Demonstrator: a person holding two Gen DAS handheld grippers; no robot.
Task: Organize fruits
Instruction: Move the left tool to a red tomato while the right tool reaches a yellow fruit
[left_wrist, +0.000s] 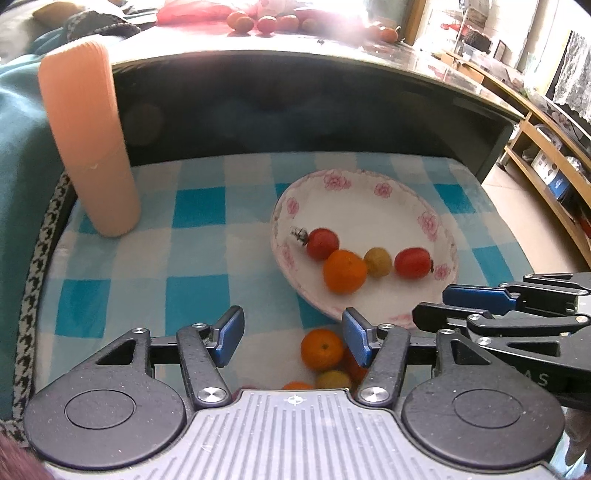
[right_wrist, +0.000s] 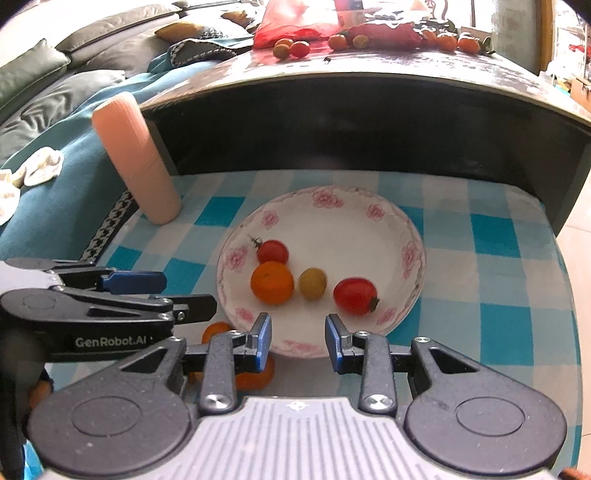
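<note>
A white floral plate (left_wrist: 373, 206) (right_wrist: 351, 229) on the blue checked cloth holds two red tomatoes (left_wrist: 322, 243) (left_wrist: 413, 262), an orange (left_wrist: 344, 271) and a small yellow fruit (left_wrist: 378, 261). The same fruits show in the right wrist view: tomatoes (right_wrist: 272, 251) (right_wrist: 355, 295), orange (right_wrist: 272, 283), yellow fruit (right_wrist: 312, 283). Several loose fruits, one an orange (left_wrist: 321, 349), lie on the cloth in front of the plate. My left gripper (left_wrist: 293, 338) is open above them. My right gripper (right_wrist: 298, 341) is open and empty at the plate's near rim.
A tall peach cylinder (left_wrist: 86, 147) (right_wrist: 136, 158) stands at the cloth's back left. A dark table (right_wrist: 369, 85) with more fruits (right_wrist: 291, 48) overhangs behind. A teal-covered sofa (right_wrist: 74, 147) is at left. Wooden shelves (left_wrist: 546, 155) are at right.
</note>
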